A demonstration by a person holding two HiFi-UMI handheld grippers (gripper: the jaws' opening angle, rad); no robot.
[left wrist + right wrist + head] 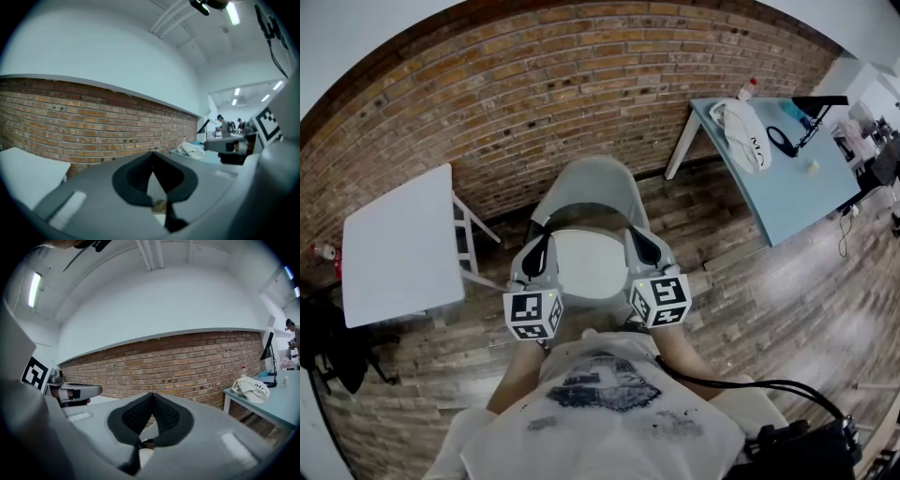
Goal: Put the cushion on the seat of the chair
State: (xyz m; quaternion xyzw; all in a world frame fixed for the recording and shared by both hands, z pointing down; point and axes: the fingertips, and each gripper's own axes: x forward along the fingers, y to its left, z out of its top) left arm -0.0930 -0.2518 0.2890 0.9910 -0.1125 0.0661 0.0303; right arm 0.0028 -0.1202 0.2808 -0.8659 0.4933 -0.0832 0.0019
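Nearest, the left gripper [546, 234] and right gripper [636, 234] are held level side by side, each with its jaws closed together at the tips. Between them the white rounded cushion [586, 264] lies on the seat of the pale grey moulded plastic chair [592, 180]. Whether either gripper pinches the cushion's edge cannot be told. Beyond stands the red brick wall [534, 103].

1. A red brick wall [534, 84] runs under plain white plaster, lit by ceiling strip lights [33, 287].
2. The floor [741, 281] is wooden planks.
3. A white table [398, 248] stands at the left. A pale blue counter [797, 197] at the right carries a white bag [745, 131] and a black lamp [821, 99].
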